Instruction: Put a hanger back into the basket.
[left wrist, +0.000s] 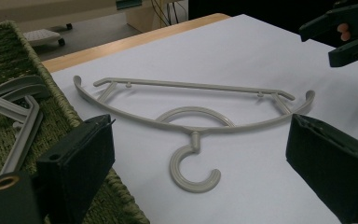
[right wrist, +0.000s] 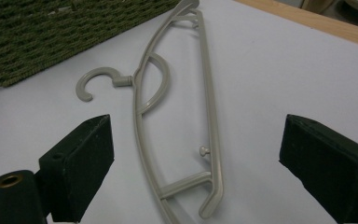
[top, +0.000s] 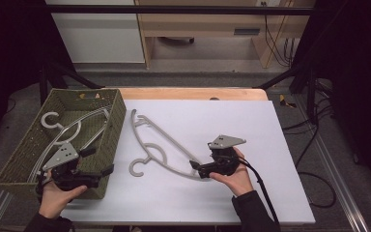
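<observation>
Work in hand appeared to be moving grey plastic hangers between the table and the woven basket; direction could not be fixed from the pictures, though packing into the basket seemed likelier. One grey hanger (top: 157, 145) lay flat on the white sheet (top: 251, 145) covering the table, just beside the basket's right wall, its hook (top: 137, 166) pointing toward the person. The green woven basket (top: 29, 145) sat at the left edge of the sheet and held more grey hangers (top: 72, 130), at least two, lying overlapped on its floor with one hook (top: 49, 119) near the far corner; exact count could not be told. Right tongs (top: 196, 166) were spread wide, jaws straddling the near end of the loose hanger without touching it; in the right gripper view the hanger's end (right wrist: 209, 196) sat between the open jaws. Left tongs (top: 96, 162) were also spread and empty, held over the basket's near right corner and aimed at the loose hanger, which lay well ahead of them in the left gripper view. Judgement: if packing, the job was mostly done, with one hanger left to grasp, lift and lay in the basket; no grip was yet made.
</observation>
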A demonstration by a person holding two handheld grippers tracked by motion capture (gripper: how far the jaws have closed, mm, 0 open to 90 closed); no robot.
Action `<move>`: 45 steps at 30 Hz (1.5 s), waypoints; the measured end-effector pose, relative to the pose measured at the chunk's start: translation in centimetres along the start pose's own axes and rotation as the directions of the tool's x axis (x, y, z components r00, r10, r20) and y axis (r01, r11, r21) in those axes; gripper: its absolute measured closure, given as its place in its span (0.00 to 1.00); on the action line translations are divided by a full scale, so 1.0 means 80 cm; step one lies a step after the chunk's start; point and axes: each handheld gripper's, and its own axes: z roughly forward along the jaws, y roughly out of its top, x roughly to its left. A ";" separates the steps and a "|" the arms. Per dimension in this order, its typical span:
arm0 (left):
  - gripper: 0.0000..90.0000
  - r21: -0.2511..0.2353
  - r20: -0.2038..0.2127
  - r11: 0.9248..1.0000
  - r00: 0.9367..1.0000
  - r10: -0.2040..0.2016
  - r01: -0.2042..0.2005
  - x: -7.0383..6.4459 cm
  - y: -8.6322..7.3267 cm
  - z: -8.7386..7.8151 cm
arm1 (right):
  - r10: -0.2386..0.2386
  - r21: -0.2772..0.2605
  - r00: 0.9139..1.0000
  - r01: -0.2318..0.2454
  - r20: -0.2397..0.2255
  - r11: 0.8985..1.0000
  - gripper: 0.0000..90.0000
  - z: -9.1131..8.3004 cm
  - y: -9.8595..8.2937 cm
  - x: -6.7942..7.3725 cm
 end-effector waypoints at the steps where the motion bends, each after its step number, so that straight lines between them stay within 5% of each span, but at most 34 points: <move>1: 0.08 0.001 0.000 1.000 1.000 0.003 -0.003 0.000 0.000 0.000 | -0.005 0.005 1.000 0.005 -0.002 1.000 0.12 0.006 0.001 0.002; 14: 0.07 -0.018 0.010 1.000 1.000 0.008 -0.008 0.001 0.001 -0.002 | -0.072 0.117 0.995 0.080 -0.072 0.990 0.29 0.071 -0.002 0.027; 23: 0.07 -0.017 0.008 1.000 1.000 0.010 -0.010 0.001 0.001 -0.002 | -0.103 0.228 0.988 0.127 -0.113 0.965 0.54 0.108 -0.014 0.038; 37: 0.08 -0.006 0.017 1.000 0.999 0.027 -0.027 -0.001 0.000 -0.001 | -0.138 0.296 0.976 0.184 -0.171 0.937 0.88 0.119 -0.021 0.035; 45: 0.08 0.001 0.023 0.999 0.999 0.040 -0.040 -0.005 0.001 0.001 | -0.148 0.293 0.966 0.207 -0.213 0.933 0.91 0.117 -0.022 0.032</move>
